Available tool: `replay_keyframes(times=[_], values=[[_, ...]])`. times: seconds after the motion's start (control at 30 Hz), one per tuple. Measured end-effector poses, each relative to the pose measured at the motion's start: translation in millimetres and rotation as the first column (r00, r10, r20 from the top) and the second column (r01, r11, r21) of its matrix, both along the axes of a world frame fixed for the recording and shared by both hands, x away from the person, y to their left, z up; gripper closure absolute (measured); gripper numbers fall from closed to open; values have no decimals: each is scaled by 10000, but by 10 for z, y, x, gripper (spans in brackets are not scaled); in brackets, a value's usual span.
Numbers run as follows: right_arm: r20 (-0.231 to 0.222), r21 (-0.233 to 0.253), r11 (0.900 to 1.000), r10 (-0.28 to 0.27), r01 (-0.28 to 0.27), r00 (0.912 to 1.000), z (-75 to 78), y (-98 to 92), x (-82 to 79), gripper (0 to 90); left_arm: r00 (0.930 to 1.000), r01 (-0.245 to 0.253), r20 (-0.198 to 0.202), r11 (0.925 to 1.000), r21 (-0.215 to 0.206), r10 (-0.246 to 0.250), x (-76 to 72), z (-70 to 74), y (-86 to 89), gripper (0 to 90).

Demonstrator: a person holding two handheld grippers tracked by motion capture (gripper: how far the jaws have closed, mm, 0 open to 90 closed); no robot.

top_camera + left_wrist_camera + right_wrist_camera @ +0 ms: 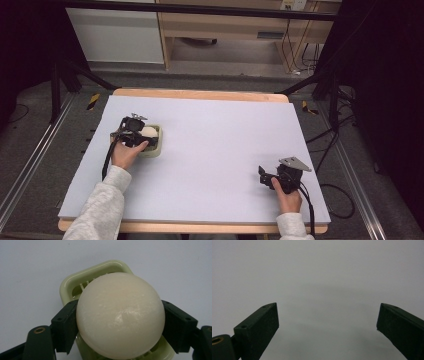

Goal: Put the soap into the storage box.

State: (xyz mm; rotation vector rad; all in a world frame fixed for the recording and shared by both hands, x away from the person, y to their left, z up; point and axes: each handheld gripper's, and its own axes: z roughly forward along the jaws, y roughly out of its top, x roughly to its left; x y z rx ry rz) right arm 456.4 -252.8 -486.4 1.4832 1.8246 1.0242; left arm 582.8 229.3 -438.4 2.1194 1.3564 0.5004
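At the table's (210, 130) left, the left gripper (120, 322) clamps a round cream soap bar (120, 315) between both jaws, directly over the pale green slotted soap dish (72, 286); whether soap touches dish is unclear. Far right, the right gripper (328, 320) rests with jaws spread wide, holding nothing.

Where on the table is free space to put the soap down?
Free: the wide middle of the table, between the soap dish and the right gripper. Crowded: the left side, where the left gripper holds the soap over the dish.
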Motion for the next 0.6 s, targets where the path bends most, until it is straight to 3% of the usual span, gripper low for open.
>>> replay_keyframes(times=[0.6], values=[[13, -39, 10000, -2, 2, 10000, 0, 1, -1, 44, 9999, 26, 106, 10000, -89, -25, -10, -56, -2, 229]])
